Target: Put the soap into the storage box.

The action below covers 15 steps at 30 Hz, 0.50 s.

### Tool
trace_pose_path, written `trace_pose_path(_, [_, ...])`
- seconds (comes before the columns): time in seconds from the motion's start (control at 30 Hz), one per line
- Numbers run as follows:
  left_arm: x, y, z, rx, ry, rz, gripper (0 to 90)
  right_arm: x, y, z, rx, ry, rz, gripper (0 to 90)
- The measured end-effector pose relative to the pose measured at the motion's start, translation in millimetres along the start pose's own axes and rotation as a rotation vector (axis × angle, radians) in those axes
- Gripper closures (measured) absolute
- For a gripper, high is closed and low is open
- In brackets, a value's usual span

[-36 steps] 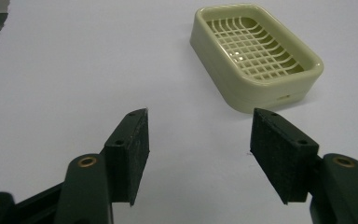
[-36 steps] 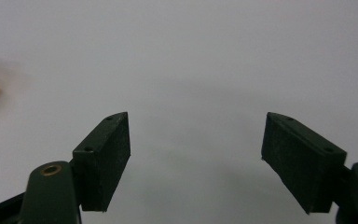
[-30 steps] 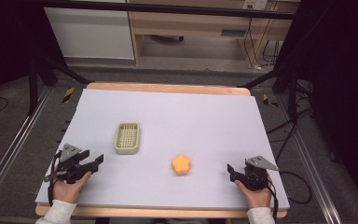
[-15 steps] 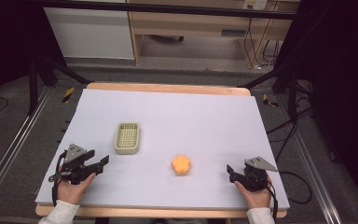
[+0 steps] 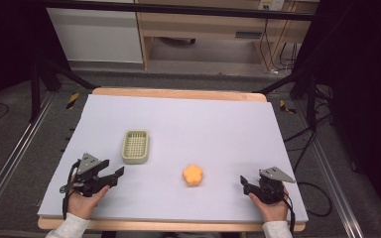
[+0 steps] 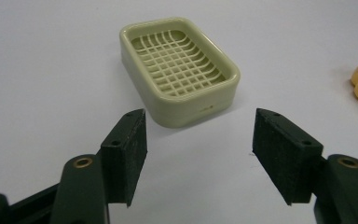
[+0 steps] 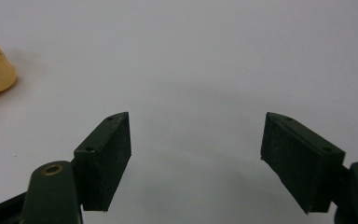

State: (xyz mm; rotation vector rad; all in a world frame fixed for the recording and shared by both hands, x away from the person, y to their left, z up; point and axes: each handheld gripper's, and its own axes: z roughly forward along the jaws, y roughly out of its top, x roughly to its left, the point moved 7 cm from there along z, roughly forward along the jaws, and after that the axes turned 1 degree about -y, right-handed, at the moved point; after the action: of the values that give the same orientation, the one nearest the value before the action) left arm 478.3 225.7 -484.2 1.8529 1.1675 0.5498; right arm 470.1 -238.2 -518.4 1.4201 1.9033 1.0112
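From above, the left gripper [image 5: 114, 173] sits just short of the green soap dish [image 5: 135, 147] on the tabletop [image 5: 218, 124], orange sponge [image 5: 193, 175] between both grippers; the gripper views show each pair of jaws spread, empty; right gripper [image 5: 245, 184] well apart.

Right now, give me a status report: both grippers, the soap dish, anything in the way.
Left gripper open, aimed at soap dish, not touching. Right gripper open, nothing between its pads. Orange soap off to the side; path clear.

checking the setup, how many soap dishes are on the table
1: the green soap dish sits left of centre on the table, just ahead of the left gripper. None looks hidden.
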Motion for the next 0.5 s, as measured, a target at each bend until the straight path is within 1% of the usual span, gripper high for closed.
trace_pose_path(0.03, [0.0, 0.0, 0.0, 0.000, 0.000, 0.000, 35.0, 0.0, 0.0, 0.0, 0.000, 0.000, 0.000, 24.6])
trace_pose_path(0.07, [-4.0, 0.8, 1.0, 0.000, -0.008, 0.008, 35.0, 0.4, 0.5, -0.7, -0.003, 0.000, 0.001, 24.7])
trace_pose_path(0.13, [-7.9, 2.0, 1.7, -0.003, -0.017, 0.011, 34.9, 0.7, 0.2, -0.6, -0.001, 0.002, 0.003, 24.6])
trace_pose_path(0.37, [-15.3, 4.6, 3.3, -0.003, -0.033, 0.024, 34.7, 1.9, -0.3, 0.9, 0.002, 0.006, -0.016, 24.4])
trace_pose_path(0.43, [-18.3, 5.5, 5.1, 0.003, -0.040, 0.036, 34.6, 2.0, 0.4, 0.8, -0.003, 0.007, -0.014, 24.4])
trace_pose_path(0.47, [-20.0, 6.4, 5.8, -0.002, -0.041, 0.032, 34.6, 1.8, 0.4, 0.8, -0.002, 0.007, -0.012, 24.4])
trace_pose_path(0.5, [-21.1, 6.9, 6.0, -0.004, -0.044, 0.036, 34.6, 1.4, 0.1, 1.0, 0.002, 0.005, -0.011, 24.2])
